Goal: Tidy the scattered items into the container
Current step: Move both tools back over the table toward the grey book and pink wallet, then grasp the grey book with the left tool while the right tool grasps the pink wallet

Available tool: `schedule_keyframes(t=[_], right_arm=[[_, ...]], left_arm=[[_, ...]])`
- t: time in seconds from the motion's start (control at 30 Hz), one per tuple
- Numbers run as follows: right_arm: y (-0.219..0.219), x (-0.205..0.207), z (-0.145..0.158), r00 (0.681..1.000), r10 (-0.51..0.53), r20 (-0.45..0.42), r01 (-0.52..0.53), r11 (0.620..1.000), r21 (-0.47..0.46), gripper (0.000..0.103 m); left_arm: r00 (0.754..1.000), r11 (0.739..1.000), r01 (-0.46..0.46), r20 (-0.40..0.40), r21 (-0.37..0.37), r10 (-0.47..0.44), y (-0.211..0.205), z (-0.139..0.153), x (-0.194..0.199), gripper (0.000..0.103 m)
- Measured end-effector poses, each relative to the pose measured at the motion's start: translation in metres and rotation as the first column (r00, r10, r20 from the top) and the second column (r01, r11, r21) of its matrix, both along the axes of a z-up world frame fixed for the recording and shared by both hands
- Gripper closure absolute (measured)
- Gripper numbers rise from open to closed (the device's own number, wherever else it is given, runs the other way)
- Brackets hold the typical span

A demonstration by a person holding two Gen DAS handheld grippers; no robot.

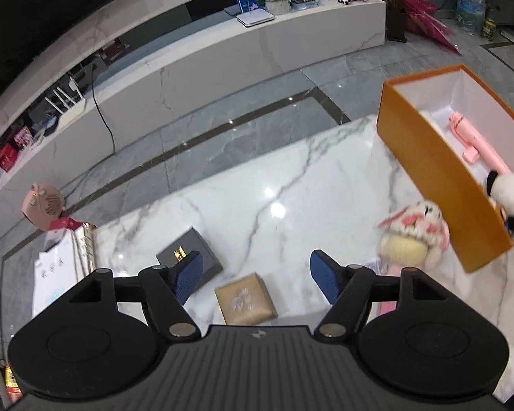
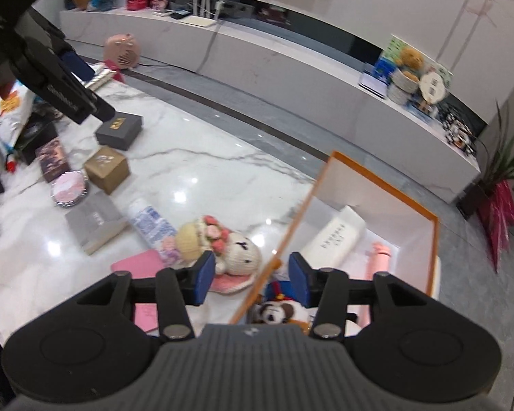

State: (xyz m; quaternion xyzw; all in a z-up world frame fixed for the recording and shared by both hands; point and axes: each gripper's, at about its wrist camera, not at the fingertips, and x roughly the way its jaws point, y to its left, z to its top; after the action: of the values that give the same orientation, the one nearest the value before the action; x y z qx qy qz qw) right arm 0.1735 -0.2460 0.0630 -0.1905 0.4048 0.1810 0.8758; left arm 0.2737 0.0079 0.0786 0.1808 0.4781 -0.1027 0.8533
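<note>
The orange box (image 1: pixel 438 178) stands at the right of the marble table (image 1: pixel 264 185), holding a pink stick (image 1: pixel 473 137) and a panda plush (image 1: pixel 509 193). A knitted doll (image 1: pixel 414 236) lies against its outer wall. My left gripper (image 1: pixel 256 274) is open and holds nothing, above a tan box (image 1: pixel 245 299) and beside a black box (image 1: pixel 190 257). My right gripper (image 2: pixel 252 281) is open and empty, straddling the orange box's (image 2: pixel 435 239) near wall, with the panda plush (image 2: pixel 279 311) just below and the doll (image 2: pixel 219 243) to the left. A white tube (image 2: pixel 335 236) lies inside.
Scattered at the left are a grey box (image 2: pixel 94 221), a round pink compact (image 2: pixel 69 190), a blue-and-white packet (image 2: pixel 150 222), pink cards (image 2: pixel 140 263) and a snack bag (image 2: pixel 12 109). A pink heater (image 1: pixel 43 205) sits on the floor past the table's edge.
</note>
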Motion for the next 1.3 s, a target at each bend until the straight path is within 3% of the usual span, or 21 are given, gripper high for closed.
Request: schedule_keyframes(t=[0.23,0.53,0.73,0.83,0.97,1.3], right_arm=[[0.020,-0.014,-0.013,0.999,0.050,0.007,-0.050,0.999,0.021,0.044],[0.039,-0.033,-0.046,0.994,0.097,0.051,-0.100,0.993,0.063,0.041],[0.048,-0.043,-0.079,0.988,0.146,0.044,-0.148,0.987,0.060,0.040],[0.049,-0.045,-0.096,0.986,0.166,0.029,-0.167,0.984,0.059,0.027],[0.047,-0.044,-0.117,0.986,0.169,0.004,-0.169,0.984,0.053,0.027],[0.052,-0.032,-0.154,0.986,0.161,-0.047,-0.158,0.985,0.076,0.023]], left_arm=[[0.999,0.999,0.043,-0.029,0.010,-0.043,0.022,-0.039,-0.017,0.021],[0.994,0.997,0.018,0.108,-0.073,-0.010,0.018,-0.087,-0.074,0.017],[0.990,0.996,-0.025,0.135,-0.088,0.036,0.019,-0.126,-0.094,0.017],[0.986,0.992,-0.051,0.151,-0.112,0.067,0.024,-0.134,-0.099,0.017],[0.984,0.982,-0.061,0.157,-0.180,0.090,0.031,-0.141,-0.106,0.017],[0.980,0.967,-0.069,0.166,-0.246,0.112,0.031,-0.163,-0.118,0.012]])
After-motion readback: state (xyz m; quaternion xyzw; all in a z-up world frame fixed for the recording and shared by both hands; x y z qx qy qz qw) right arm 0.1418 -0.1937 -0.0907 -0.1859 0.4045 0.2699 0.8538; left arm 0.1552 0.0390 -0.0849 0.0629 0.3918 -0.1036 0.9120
